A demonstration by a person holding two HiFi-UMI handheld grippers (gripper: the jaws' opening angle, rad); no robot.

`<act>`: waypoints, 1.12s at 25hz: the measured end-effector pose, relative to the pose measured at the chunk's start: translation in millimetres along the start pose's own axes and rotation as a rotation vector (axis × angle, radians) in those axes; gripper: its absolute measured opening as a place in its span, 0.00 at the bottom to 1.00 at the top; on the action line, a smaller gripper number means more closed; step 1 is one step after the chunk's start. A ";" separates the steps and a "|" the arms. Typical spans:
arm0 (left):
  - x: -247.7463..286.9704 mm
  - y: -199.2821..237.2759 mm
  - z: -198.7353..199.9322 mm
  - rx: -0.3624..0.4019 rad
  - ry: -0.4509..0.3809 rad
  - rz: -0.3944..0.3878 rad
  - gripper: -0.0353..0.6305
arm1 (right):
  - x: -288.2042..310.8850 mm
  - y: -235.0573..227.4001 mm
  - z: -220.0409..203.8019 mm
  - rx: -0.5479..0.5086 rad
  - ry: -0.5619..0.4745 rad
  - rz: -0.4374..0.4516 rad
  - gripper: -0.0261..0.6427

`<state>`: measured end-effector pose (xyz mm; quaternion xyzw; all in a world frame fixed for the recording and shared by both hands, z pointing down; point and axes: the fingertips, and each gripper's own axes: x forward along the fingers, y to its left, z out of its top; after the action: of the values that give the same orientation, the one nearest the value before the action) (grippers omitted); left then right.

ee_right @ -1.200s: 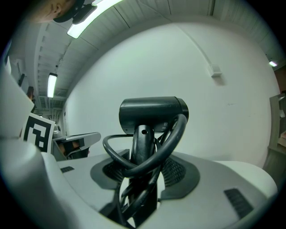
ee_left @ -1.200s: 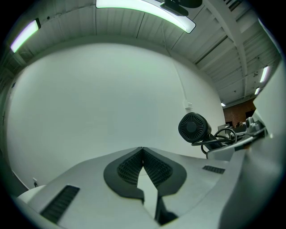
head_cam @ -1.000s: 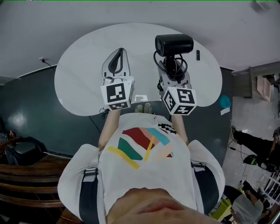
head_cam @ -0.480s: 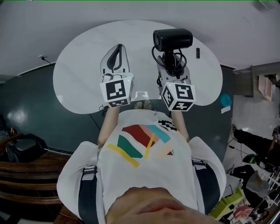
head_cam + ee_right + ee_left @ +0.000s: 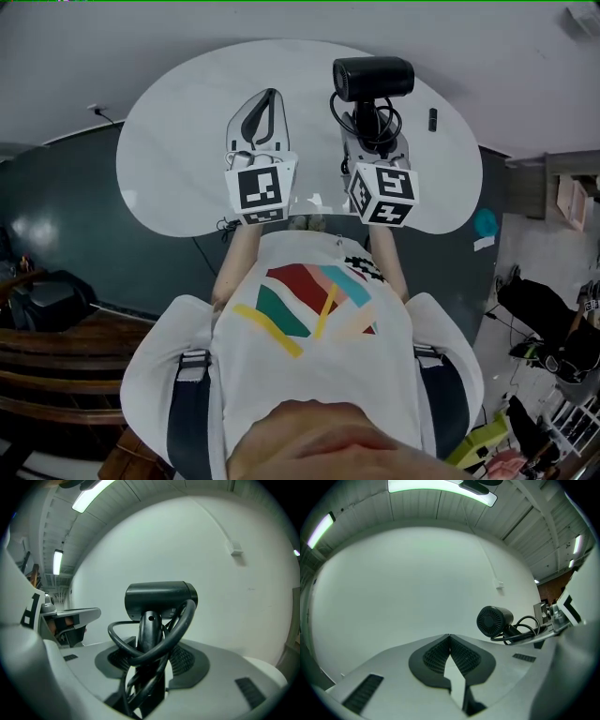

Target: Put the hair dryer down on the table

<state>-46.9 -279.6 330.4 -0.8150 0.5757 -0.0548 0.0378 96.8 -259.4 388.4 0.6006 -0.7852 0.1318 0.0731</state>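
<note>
Currently mid-carry. Right gripper (image 5: 150, 657): jaws clamped on the dryer (image 5: 159, 599) handle, cord (image 5: 180, 625) looped round it. The dryer is upright over the far right of the tabletop (image 5: 178, 141). Left gripper (image 5: 449, 639): jaws pressed together, empty, to the dryer's left. Judged not yet set down. Next: lower until it rests on the tabletop, then open the jaws.

Open tabletop (image 5: 187, 141) ahead, small dark item (image 5: 432, 119) at right.

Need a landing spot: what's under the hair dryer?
White table shows around the hair dryer; the patch directly beneath is covered by its body and coiled cord.
</note>
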 end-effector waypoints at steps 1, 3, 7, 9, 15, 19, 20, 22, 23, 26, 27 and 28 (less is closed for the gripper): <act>1.4 -0.6 -0.9 0.002 0.001 0.001 0.08 | 3.5 -2.3 -2.7 0.000 0.005 -0.001 0.37; 2.6 -0.9 -2.9 0.009 0.006 0.004 0.08 | 9.8 -5.7 -9.0 -0.007 0.021 -0.004 0.37; -2.0 4.2 -2.5 0.021 0.007 0.011 0.08 | 19.9 -2.3 -24.3 -0.010 0.061 -0.006 0.37; -3.8 6.1 -0.8 0.024 0.003 0.014 0.08 | 23.6 -2.1 -33.0 -0.018 0.090 -0.012 0.37; -3.1 9.5 -5.3 0.029 0.019 0.027 0.08 | 36.2 -2.9 -62.2 -0.012 0.168 -0.002 0.37; -4.1 12.7 -4.1 0.037 0.015 0.030 0.08 | 42.7 0.7 -74.5 -0.003 0.200 0.012 0.37; -4.1 14.1 -3.4 0.036 0.014 0.031 0.08 | 44.6 1.6 -76.6 -0.004 0.207 0.013 0.37; -4.7 17.5 -2.4 0.037 0.013 0.036 0.08 | 48.6 3.8 -80.8 -0.006 0.222 0.017 0.37; -5.0 19.3 -2.5 0.037 0.015 0.039 0.08 | 50.7 5.0 -83.2 -0.008 0.230 0.020 0.37; -5.5 23.3 -3.8 0.039 0.022 0.042 0.08 | 56.3 7.0 -91.8 -0.034 0.257 0.025 0.37; -5.7 24.4 -4.1 0.040 0.024 0.042 0.08 | 57.8 7.3 -95.0 -0.045 0.267 0.025 0.37; -6.0 25.8 -4.2 0.039 0.024 0.043 0.08 | 59.4 7.7 -98.5 -0.052 0.277 0.026 0.37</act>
<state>-73.5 -282.6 331.0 -0.8007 0.5924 -0.0749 0.0481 69.2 -283.4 497.7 0.5644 -0.7785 0.1940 0.1943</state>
